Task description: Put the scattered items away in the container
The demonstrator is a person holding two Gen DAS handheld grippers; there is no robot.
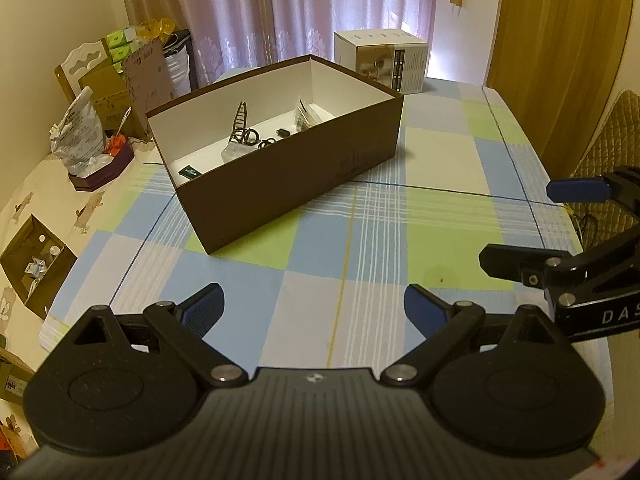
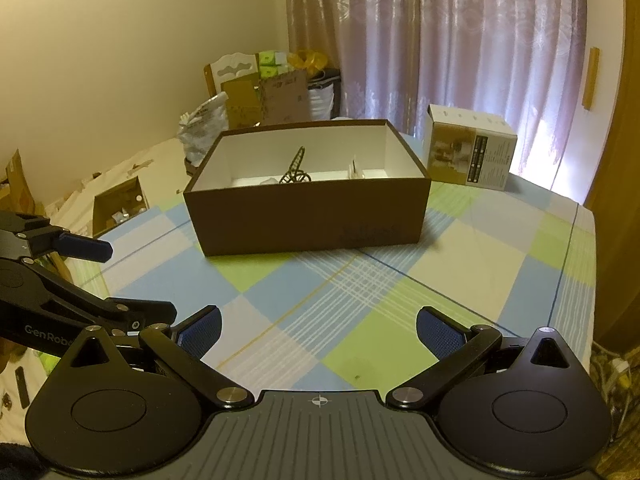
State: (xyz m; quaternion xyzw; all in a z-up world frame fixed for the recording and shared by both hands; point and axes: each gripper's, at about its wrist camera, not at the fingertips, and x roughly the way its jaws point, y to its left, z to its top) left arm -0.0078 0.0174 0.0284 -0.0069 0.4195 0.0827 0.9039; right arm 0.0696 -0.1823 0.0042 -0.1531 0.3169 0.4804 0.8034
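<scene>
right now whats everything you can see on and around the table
brown box: one, brown outside, white inside, open, middle of the table
small items in the box: several, mostly dark, on its floor
printed carton: one, white, far side of the table by the curtain
tablecloth: one, blue, green and white checks, covering the table
clutter: bags and cardboard boxes, left of the table
curtain: pale purple, back wall
left hand-held gripper: one, black with blue pads, open
right hand-held gripper: one, same colours, open
</scene>
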